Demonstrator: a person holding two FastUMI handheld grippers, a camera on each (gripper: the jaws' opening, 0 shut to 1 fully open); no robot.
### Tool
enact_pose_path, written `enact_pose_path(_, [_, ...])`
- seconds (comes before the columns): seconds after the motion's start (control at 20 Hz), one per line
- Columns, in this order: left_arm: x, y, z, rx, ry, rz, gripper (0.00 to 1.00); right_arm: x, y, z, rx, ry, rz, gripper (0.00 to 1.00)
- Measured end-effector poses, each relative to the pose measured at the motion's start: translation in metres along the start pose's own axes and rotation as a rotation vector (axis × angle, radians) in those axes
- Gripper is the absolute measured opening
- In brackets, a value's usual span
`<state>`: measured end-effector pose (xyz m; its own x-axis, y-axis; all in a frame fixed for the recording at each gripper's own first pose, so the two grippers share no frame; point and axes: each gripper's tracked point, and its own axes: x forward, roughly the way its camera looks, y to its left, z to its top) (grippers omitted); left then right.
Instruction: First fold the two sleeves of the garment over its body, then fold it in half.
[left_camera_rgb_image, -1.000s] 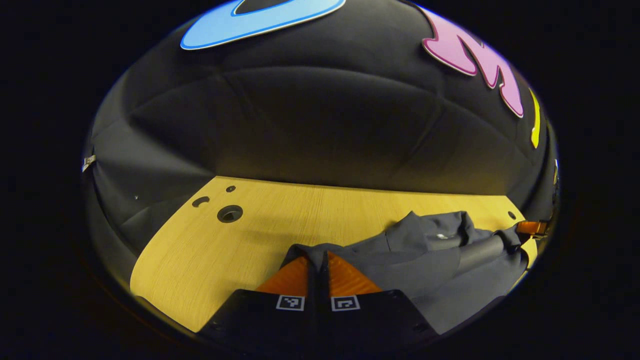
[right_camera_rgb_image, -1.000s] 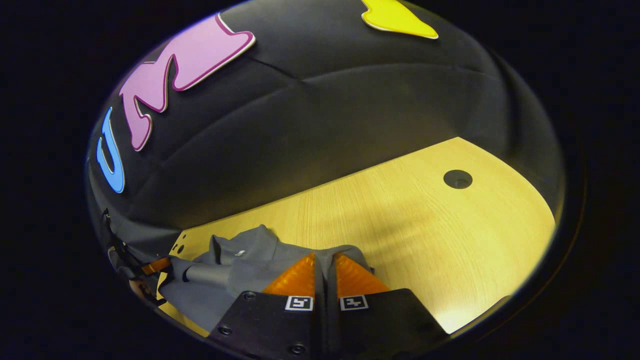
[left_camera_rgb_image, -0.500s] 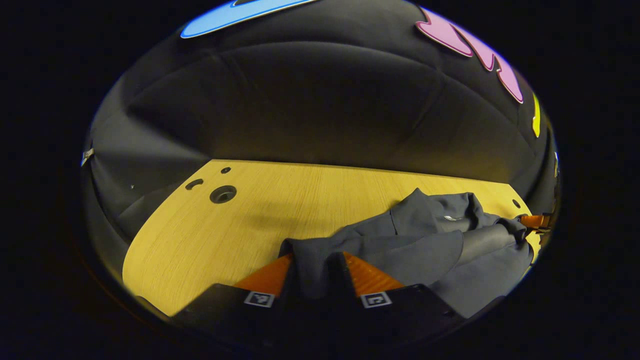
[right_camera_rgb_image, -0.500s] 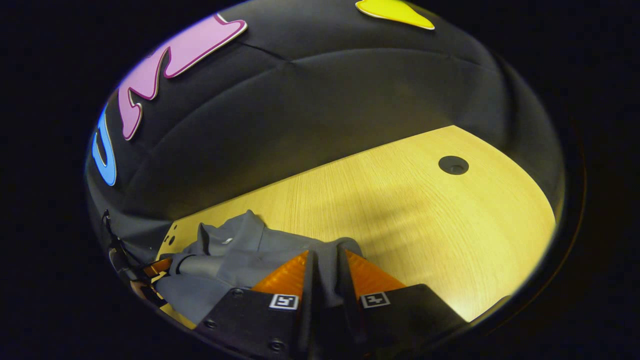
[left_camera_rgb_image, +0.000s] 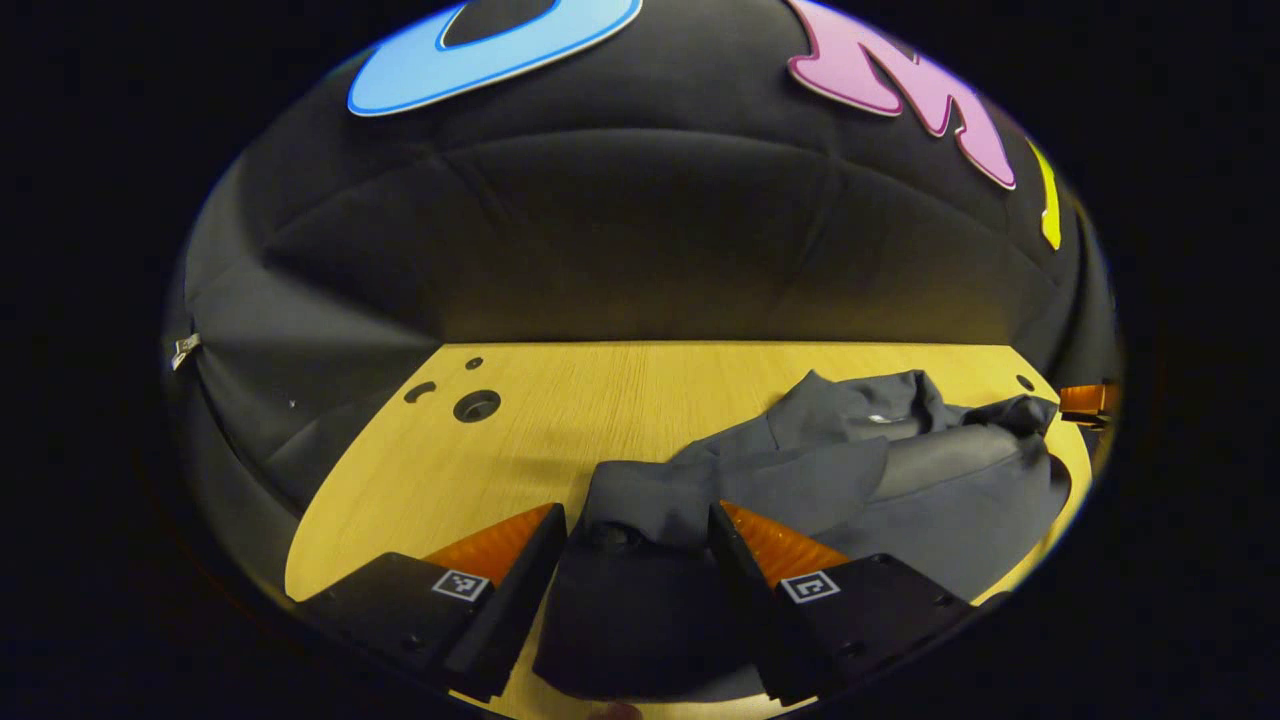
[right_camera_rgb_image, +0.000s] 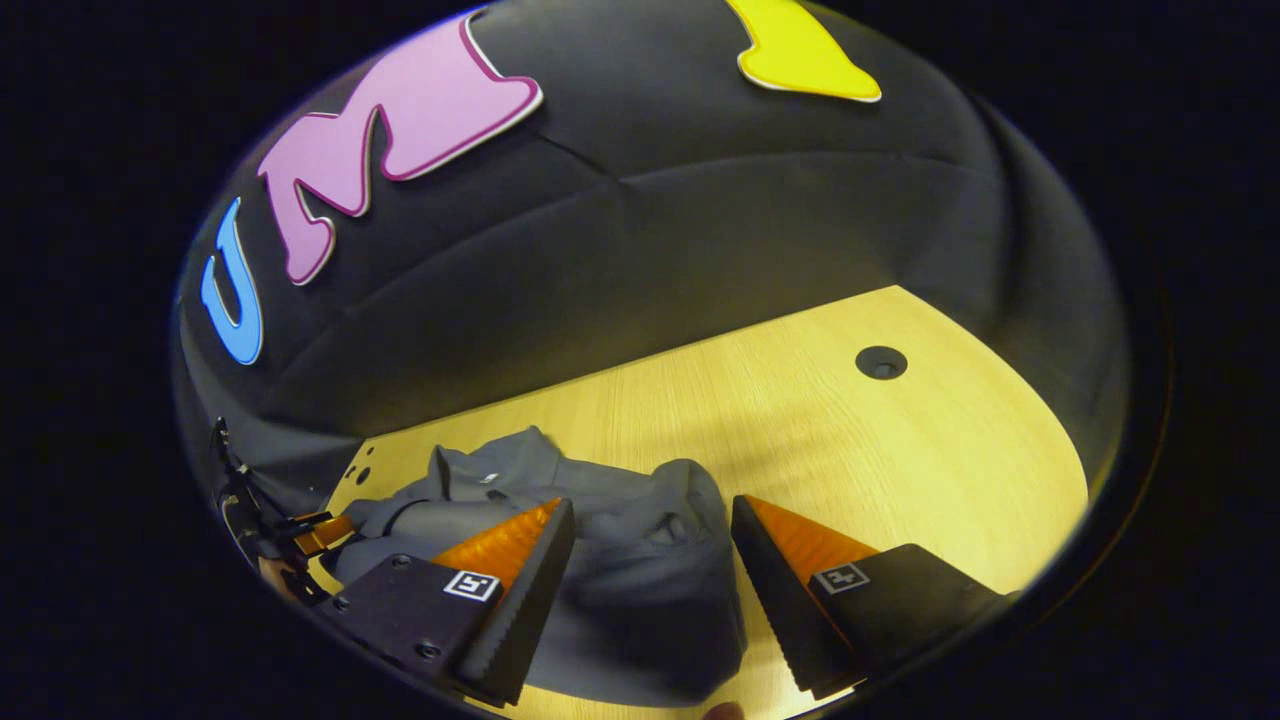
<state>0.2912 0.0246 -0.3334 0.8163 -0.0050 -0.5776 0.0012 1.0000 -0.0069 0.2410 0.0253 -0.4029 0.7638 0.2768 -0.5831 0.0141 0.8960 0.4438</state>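
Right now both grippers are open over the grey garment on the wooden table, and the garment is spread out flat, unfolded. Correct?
Not quite. Both grippers are open, left gripper and right gripper, over the grey garment on the wooden table. But the garment is not spread flat: the left gripper view shows it bunched in layered folds, with a rolled section across it.

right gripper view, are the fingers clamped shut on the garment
No, the right gripper stands wide open, its fingers apart with the grey garment lying loose between them.
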Motion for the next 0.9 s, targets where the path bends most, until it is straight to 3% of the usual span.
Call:
enact_pose_path(0.4, [-0.105,-0.008,0.046,0.001,-0.133,-0.049,0.90,-0.093,0.033,0.025,-0.059,-0.096,0.037,0.97])
enact_pose_path(0.9, [-0.235,-0.023,0.042,0.004,-0.206,-0.131,0.90,-0.219,0.057,0.032,-0.140,-0.181,0.054,0.97])
